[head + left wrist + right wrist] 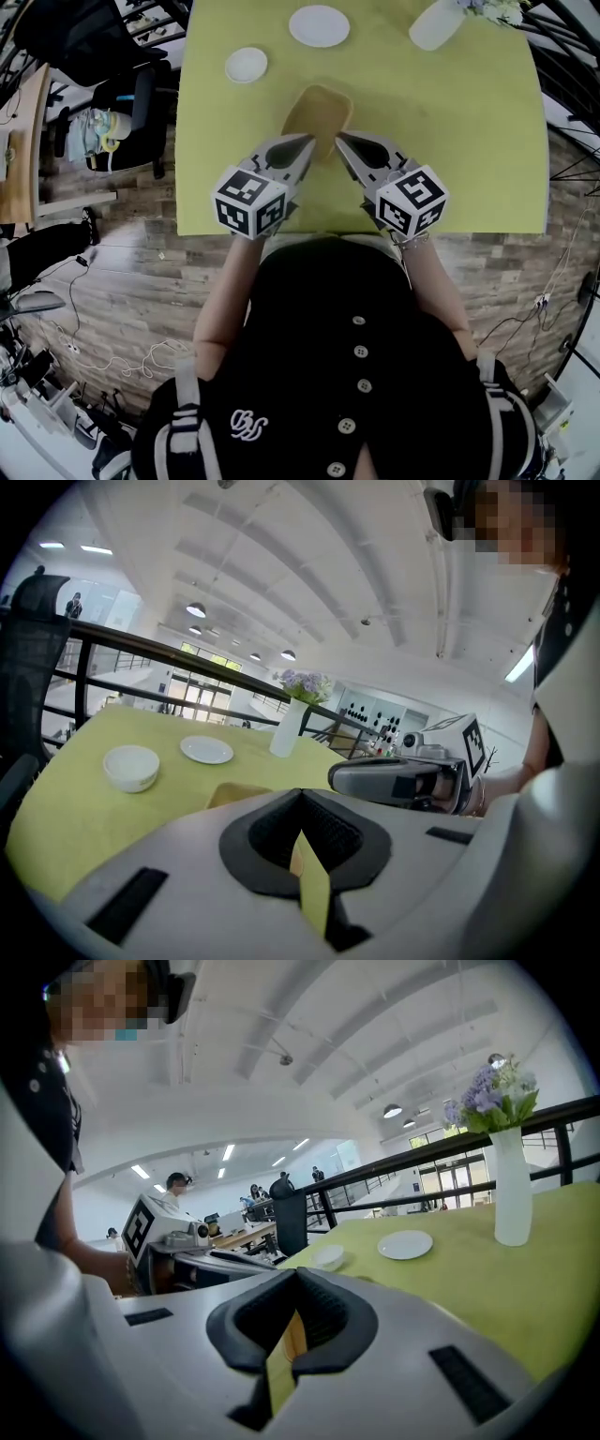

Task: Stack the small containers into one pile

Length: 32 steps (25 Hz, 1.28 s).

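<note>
A tan oblong container point(317, 116) lies on the yellow-green table point(469, 141), in the middle near me. A small white bowl point(246, 65) sits at the far left and a white saucer point(319, 25) beyond it. My left gripper point(308, 142) and right gripper point(341, 138) hover side by side just short of the tan container's near end, both shut with nothing in them. The left gripper view shows the bowl point(131, 766), the saucer point(206, 750) and the tan container's rim point(236, 793) past my shut jaws. The right gripper view shows the bowl point(328, 1257) and the saucer point(405, 1244).
A white vase point(437, 22) with flowers stands at the table's far right edge, also the vase point(512, 1194) in the right gripper view. An office chair point(127, 117) stands off the table's left side. The table's front edge lies just under my grippers.
</note>
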Each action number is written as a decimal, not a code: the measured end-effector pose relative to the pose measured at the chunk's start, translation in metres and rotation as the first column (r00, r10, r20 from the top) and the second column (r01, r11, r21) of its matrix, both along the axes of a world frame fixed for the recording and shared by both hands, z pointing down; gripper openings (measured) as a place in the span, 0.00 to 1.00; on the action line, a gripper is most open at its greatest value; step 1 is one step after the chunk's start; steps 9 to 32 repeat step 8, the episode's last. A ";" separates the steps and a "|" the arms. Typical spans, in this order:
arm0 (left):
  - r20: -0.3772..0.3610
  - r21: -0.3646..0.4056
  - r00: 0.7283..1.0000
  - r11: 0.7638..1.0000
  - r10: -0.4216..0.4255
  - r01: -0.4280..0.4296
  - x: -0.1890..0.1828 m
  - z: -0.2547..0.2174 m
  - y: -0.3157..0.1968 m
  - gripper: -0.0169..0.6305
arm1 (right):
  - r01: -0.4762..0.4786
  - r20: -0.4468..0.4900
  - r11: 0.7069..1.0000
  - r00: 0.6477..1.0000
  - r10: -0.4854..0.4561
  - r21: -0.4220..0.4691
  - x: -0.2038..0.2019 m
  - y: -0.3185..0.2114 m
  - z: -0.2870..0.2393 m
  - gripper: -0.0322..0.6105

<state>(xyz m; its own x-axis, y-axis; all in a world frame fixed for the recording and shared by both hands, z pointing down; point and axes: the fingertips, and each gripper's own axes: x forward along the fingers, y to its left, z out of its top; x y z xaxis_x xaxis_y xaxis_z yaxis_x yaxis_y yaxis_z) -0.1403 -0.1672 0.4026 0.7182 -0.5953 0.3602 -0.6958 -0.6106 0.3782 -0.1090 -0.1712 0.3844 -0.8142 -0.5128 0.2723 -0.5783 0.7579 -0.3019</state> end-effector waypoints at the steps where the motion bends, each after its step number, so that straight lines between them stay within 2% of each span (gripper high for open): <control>1: 0.002 -0.001 1.000 1.000 0.000 0.000 0.000 0.000 0.000 0.04 | 0.003 -0.001 1.000 1.000 -0.003 -0.008 -0.001 0.002 0.004 0.07; 8: 0.004 -0.010 1.000 1.000 0.005 -0.005 0.002 0.002 0.007 0.04 | -0.017 -0.001 0.999 1.000 0.017 -0.044 -0.004 0.014 0.022 0.07; 32: 0.004 -0.010 1.000 1.000 0.005 -0.005 0.002 0.002 0.007 0.04 | -0.017 -0.001 0.999 1.000 0.017 -0.044 -0.004 0.014 0.022 0.07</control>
